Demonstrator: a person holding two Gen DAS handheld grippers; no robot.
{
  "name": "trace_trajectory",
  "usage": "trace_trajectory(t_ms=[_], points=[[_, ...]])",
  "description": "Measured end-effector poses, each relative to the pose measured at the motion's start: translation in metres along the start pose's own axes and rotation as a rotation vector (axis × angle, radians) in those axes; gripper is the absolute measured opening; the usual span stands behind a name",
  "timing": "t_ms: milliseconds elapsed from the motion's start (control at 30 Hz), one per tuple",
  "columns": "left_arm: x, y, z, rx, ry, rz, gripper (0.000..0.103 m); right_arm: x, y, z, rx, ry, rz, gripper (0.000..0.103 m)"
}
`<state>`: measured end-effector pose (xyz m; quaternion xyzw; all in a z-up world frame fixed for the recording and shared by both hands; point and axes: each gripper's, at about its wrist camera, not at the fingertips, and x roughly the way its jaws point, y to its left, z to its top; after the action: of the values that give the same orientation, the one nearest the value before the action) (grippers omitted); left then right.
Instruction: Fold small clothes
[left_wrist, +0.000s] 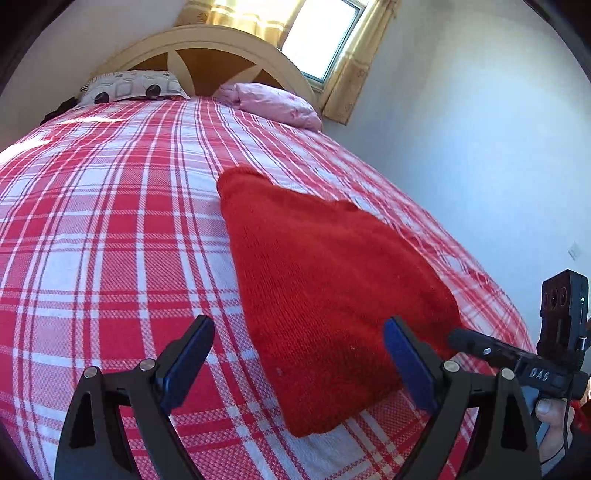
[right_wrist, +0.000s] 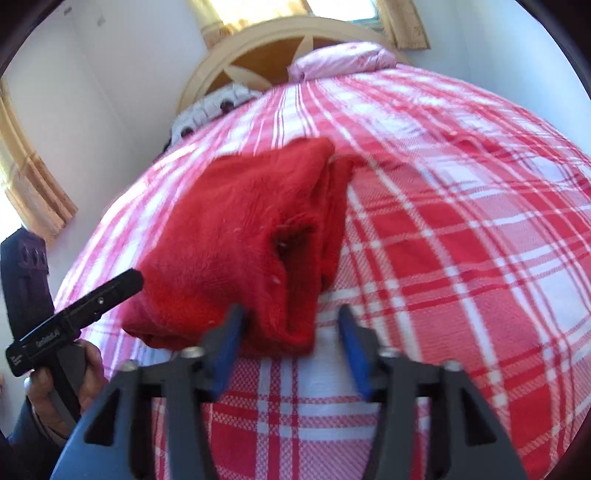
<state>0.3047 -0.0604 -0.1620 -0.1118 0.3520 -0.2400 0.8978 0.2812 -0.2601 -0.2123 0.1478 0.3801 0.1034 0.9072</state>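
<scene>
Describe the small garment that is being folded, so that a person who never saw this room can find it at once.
Start at the bed with the red and white checked cover. On the half far from the round headboard lies the red knitted garment, folded into a compact bundle. It is the only plain red item; the two pillows by the headboard are pink and patterned white.

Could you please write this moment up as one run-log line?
red knit garment: folded, flat on plaid bedspread | left gripper: open, empty | right gripper: open at garment's near edge
</scene>
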Motion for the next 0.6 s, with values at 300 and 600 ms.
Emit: trace_trajectory(t_ms=[300,600], points=[[0.035,0.01,0.037,0.017,0.054,0.028,0.093,-0.008,-0.031,0.049,0.093,-0.073,0.077,0.073],[0.079,0.036,0.04,-0.1,0.173,-0.077,0.093,0.059,-0.054,0.077,0.243,0.095,0.219,0.074]])
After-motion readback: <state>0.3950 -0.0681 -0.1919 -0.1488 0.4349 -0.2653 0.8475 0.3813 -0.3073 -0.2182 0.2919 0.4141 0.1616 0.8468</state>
